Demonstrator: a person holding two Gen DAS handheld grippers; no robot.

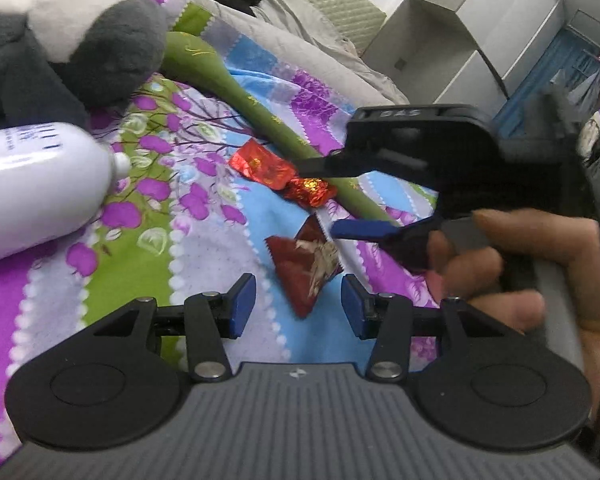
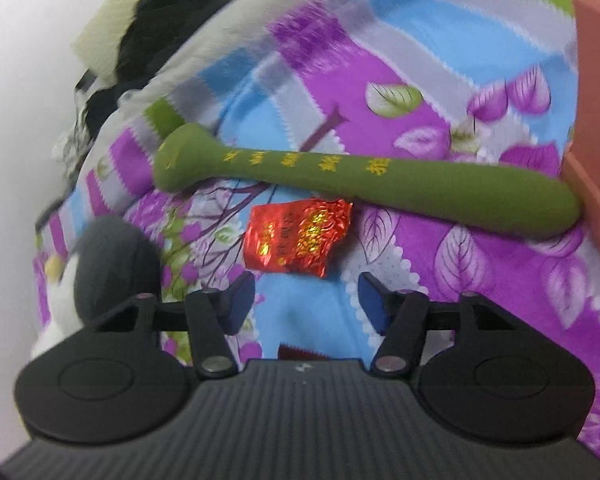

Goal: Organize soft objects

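We see our left gripper (image 1: 298, 306) and right gripper (image 2: 306, 300) built alike: black linkage arms, blue pads (image 1: 242, 306), silver pivot screws (image 1: 210, 369), round black discs, ribbed grey bodies.

Home bedroom: floral bedspread (image 1: 204, 216), plush toy (image 1: 80, 40), wardrobe (image 1: 480, 32).

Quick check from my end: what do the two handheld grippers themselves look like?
Both match: the left gripper and right gripper have black linkage arms, blue finger pads, round black side discs and a ribbed grey body. Lettering on the right gripper's top is too blurred to read.
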